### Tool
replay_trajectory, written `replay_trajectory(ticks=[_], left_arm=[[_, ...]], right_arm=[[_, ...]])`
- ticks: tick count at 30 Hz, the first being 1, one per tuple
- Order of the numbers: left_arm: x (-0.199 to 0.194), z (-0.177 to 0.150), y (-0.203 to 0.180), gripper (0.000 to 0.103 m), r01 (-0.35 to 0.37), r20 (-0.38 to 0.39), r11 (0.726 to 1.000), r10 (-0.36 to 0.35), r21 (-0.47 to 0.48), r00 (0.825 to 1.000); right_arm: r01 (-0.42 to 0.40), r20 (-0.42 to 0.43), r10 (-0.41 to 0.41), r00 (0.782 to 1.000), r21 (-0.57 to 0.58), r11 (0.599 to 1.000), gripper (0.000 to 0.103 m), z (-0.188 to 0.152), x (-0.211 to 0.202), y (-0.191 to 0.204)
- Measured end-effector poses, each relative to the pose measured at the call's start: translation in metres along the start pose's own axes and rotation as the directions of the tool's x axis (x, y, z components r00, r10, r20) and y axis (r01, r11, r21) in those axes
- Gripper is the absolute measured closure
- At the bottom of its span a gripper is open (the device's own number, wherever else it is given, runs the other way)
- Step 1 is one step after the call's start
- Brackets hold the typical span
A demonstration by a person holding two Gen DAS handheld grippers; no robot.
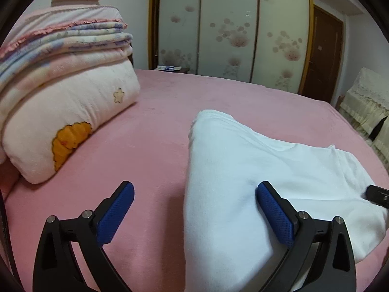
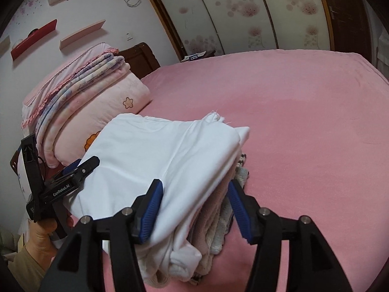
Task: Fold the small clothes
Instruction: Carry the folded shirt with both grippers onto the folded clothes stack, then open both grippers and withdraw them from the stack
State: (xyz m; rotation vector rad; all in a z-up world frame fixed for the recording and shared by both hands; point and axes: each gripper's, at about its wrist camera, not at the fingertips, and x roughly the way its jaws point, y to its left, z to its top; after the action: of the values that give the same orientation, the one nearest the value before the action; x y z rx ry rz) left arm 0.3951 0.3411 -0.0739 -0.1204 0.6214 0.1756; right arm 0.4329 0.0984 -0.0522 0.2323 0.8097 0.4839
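A folded white garment (image 1: pixel 243 170) lies on the pink bed (image 1: pixel 150 133); in the right wrist view it (image 2: pixel 165 155) tops a stack of folded small clothes (image 2: pixel 218 221). My left gripper (image 1: pixel 194 194) is open, its right finger resting on the white garment and its left finger over bare sheet. It also shows in the right wrist view (image 2: pixel 80 168) at the garment's left edge. My right gripper (image 2: pixel 194 206) is open, its blue pads either side of the stack's near right corner. Its tip (image 1: pixel 376 194) shows in the left wrist view at the right.
A pile of folded pink blankets (image 1: pixel 60 85) sits at the bed's left, by the headboard (image 2: pixel 141 58). Wardrobe doors (image 1: pixel 231 24) stand behind the bed. A lace-covered chair (image 1: pixel 364 107) is at the right. Pink sheet (image 2: pixel 304 121) stretches right of the stack.
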Motion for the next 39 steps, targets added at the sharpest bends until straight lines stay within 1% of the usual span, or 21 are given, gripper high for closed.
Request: replay_trajectory(ticks=[3,4,7,10,12,14,19,23,25,30,36,39], left_arm=[[-0.016,0.003,-0.002,0.001,-0.066,0.015,0.998,0.066,0.003,0.998],[-0.024,0.005,-0.004,0.001,-0.082,0.041,0.996,0.082,0.015,0.996],[-0.051,0.008,-0.009,0.001,-0.120,0.065,0.993,0.119,0.013,0.991],[-0.085,0.009,-0.014,0.001,-0.113,0.079,0.994,0.113,-0.014,0.990],[-0.109,0.007,-0.020,0.001,-0.105,0.075,0.994,0.108,-0.037,0.991],[-0.132,0.006,-0.029,0.001,-0.080,0.064,0.996,0.083,-0.049,0.995],[-0.191,-0.006,-0.065,0.001,-0.019,0.029,0.999,0.020,-0.031,0.999],[-0.243,-0.026,-0.100,0.001,0.027,0.018,1.000,-0.026,-0.006,0.999],[-0.262,-0.037,-0.114,0.001,0.041,0.003,0.999,-0.041,-0.001,0.999],[-0.310,-0.067,-0.152,0.001,0.111,-0.045,0.994,-0.111,0.011,0.993],[-0.368,-0.094,-0.192,0.001,0.167,-0.031,0.985,-0.165,0.051,0.986],[-0.386,-0.104,-0.206,0.001,0.197,-0.046,0.979,-0.195,0.056,0.980]], right_arm=[[0.018,0.016,-0.018,1.000,-0.007,1.000,0.047,0.001,-0.015,0.002],[0.026,0.020,-0.025,0.999,-0.023,0.999,0.047,0.000,-0.023,0.004],[0.050,0.019,-0.049,0.999,-0.058,0.997,0.047,-0.004,-0.043,0.010],[0.062,0.018,-0.061,0.998,-0.075,0.995,0.047,-0.008,-0.070,0.015],[0.060,0.015,-0.059,0.998,-0.079,0.995,0.047,-0.012,-0.091,0.019],[0.068,0.018,-0.067,0.998,-0.083,0.994,0.047,-0.014,-0.109,0.022],[0.079,0.035,-0.076,0.996,-0.093,0.993,0.047,-0.021,-0.168,0.036],[0.098,0.052,-0.093,0.994,-0.108,0.989,0.047,-0.032,-0.209,0.044],[0.104,0.058,-0.098,0.994,-0.110,0.988,0.047,-0.041,-0.232,0.046],[0.101,0.068,-0.095,0.993,-0.102,0.990,0.047,-0.064,-0.279,0.046],[0.111,0.075,-0.104,0.992,-0.085,0.990,0.047,-0.098,-0.333,0.036],[0.115,0.077,-0.109,0.991,-0.072,0.991,0.047,-0.113,-0.355,0.027]])
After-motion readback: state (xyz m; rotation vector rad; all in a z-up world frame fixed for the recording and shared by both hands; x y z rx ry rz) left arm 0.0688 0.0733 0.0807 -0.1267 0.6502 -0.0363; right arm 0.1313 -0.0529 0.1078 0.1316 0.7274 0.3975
